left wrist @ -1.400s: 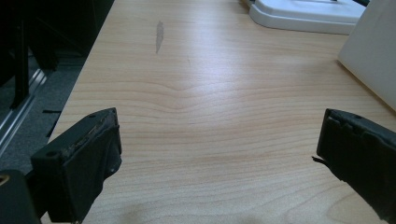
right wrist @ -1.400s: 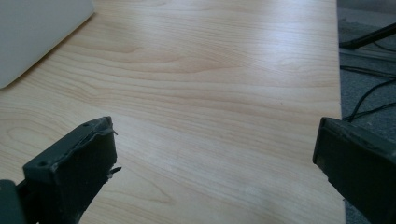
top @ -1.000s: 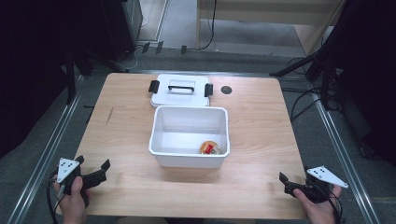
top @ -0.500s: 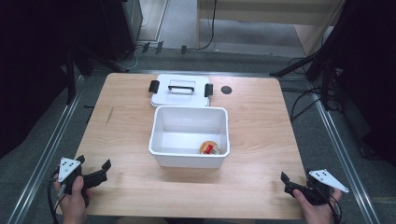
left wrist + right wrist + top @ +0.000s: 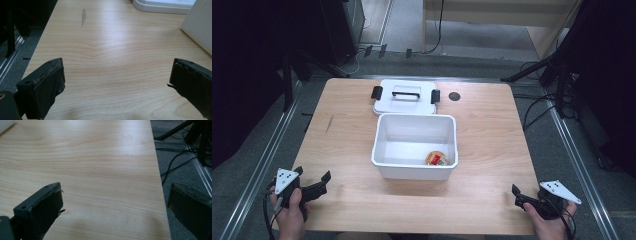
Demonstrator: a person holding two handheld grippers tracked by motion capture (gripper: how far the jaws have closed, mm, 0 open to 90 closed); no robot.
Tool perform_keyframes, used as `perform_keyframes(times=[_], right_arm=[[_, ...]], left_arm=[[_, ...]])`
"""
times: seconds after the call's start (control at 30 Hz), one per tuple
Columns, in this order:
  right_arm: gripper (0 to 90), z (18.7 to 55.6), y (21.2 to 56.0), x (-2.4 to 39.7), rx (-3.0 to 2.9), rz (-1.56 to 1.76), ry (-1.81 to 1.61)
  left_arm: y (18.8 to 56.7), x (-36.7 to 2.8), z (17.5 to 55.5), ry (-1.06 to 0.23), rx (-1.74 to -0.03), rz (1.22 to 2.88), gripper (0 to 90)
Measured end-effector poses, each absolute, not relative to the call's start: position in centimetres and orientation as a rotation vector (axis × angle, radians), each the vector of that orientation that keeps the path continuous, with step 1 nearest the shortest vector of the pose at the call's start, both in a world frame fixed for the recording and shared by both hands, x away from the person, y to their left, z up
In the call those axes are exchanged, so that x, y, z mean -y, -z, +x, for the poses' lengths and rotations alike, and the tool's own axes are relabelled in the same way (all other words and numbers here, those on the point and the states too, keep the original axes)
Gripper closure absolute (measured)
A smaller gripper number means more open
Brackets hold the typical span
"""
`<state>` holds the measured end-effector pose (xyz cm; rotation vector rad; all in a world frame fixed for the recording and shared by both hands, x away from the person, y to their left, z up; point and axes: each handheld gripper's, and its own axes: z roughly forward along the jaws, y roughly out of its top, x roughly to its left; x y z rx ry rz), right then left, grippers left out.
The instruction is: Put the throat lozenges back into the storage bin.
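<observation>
Little has shifted since the earlier frames: the right gripper (image 5: 528, 201) has slid slightly lower and further toward the lower right corner of the high view, while the left gripper (image 5: 314, 186) sits where it was, and the bin and lid have not moved.

From the high view, a white plastic bin (image 5: 414, 168) stands open at the centre of the wooden table (image 5: 492, 150). A small round item with red and yellow colouring (image 5: 436, 158) lies on the bin's floor, toward its lower right corner; what it is cannot be made out. The white lid (image 5: 405, 96), with a handle on top and black latches at its two ends, lies flat just above the bin in the frame, close against its far wall. A small dark round spot (image 5: 454, 96) marks the table to the right of the lid. The left gripper is held by a hand (image 5: 291, 215) at the lower left, its jaws spread and holding nothing. The right gripper is held by a hand (image 5: 551, 226) at the lower right, well apart from the bin.

From the left gripper view, the two black jaws stand wide apart over bare wood, with the bin's wall (image 5: 200, 27) at the upper right and the lid's edge (image 5: 162, 6) along the top.

From the right gripper view, the jaws are likewise spread wide, one over the table (image 5: 87, 165) and the other past its edge above grey floor with cables (image 5: 180, 155).
</observation>
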<state>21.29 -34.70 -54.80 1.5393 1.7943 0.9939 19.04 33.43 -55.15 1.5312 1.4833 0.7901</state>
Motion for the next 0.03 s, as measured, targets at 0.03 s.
perform_keyframes(times=[0.03], right_arm=[[0.1,21.34,54.81,34.64,-1.792,1.548,-0.985]], left_arm=[[55.15,-33.44,19.05,-0.79,-1.483,1.532,0.3]])
